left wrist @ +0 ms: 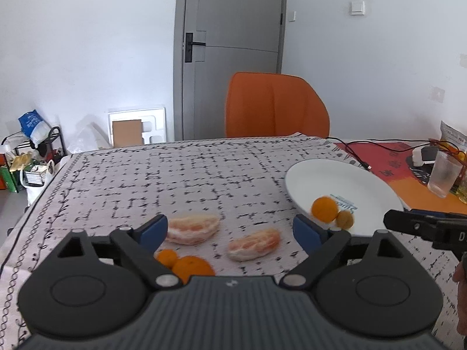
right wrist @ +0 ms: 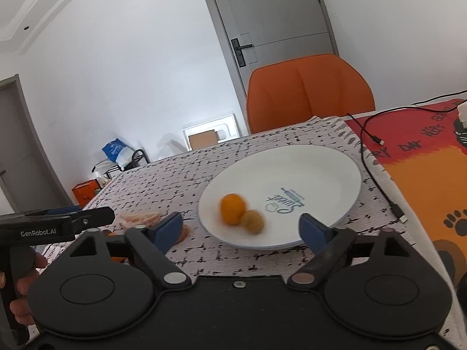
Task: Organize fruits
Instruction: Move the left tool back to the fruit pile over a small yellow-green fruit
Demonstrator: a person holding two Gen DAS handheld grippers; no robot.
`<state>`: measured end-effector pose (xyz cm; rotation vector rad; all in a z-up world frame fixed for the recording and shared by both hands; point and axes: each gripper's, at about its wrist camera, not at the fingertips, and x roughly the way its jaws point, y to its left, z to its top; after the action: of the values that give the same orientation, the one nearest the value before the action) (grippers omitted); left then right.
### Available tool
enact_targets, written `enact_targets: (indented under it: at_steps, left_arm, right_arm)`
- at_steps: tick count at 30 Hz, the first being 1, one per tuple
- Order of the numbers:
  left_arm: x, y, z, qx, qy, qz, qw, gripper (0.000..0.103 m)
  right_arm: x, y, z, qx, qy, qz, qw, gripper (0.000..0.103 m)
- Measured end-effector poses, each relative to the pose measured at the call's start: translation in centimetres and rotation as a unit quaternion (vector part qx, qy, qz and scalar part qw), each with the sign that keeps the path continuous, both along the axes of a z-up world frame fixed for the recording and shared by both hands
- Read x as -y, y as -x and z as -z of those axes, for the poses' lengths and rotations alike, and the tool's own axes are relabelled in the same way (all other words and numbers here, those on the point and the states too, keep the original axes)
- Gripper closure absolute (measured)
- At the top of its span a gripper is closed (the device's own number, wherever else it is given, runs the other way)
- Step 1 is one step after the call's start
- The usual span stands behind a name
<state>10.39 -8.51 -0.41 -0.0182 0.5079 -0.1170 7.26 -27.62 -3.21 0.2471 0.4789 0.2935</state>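
Note:
My left gripper (left wrist: 230,229) stands open low over the patterned cloth. Two peeled citrus pieces (left wrist: 192,229) (left wrist: 254,245) lie between its blue fingertips, touching neither. Two small oranges (left wrist: 166,257) (left wrist: 192,267) sit close under its left finger. To the right is a white plate (left wrist: 335,178) holding an orange (left wrist: 324,208) and a brownish round fruit (left wrist: 345,219). My right gripper (right wrist: 241,229) is open at the near rim of the plate (right wrist: 335,163), with nothing between its fingers. Ahead of it lie the orange (right wrist: 232,208) and the brownish fruit (right wrist: 253,221).
An orange chair (left wrist: 274,105) stands behind the table's far edge. A black cable (right wrist: 376,175) runs beside the plate onto a red and orange mat (right wrist: 423,157). A drinking glass (left wrist: 443,175) and a packet stand at the far right. A hand (right wrist: 20,291) holds the left gripper's handle.

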Motion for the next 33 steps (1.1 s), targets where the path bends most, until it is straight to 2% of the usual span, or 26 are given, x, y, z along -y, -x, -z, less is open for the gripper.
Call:
enact_targets:
  at_steps: [2,5,19,28,33]
  left_arm:
    - [-0.6,0.4,0.1,-0.002,0.001,-0.005,1.0000,0.010]
    - [-1.4,0.9,0.5,-0.004,0.001,-0.013,0.9999,0.010]
    - [-4.2,2.6,2.3,-0.026,0.008,-0.035,0.9990,0.009]
    - [-5.5,2.9,3.2,-0.033,0.035,-0.041,0.9980,0.010]
    - [-5.3,3.4,4.1,-0.037,0.038,-0.039,0.9978,0.013]
  right_arm:
    - [-0.4,0.1,0.0,0.003,-0.001,-0.003,1.000,0.004]
    - [-0.9,0.2,0.0,0.003,0.000,-0.010,1.000,0.000]
    - [-3.9,0.4,0.2,-0.008,0.010,-0.048,0.999,0.000]
    - [-5.8,0.4,0.6,-0.017,0.018,-0.072,0.997,0.000]
    - [-7.0,0.4,0.8,-0.020,0.023,-0.088,0.996,0.000]
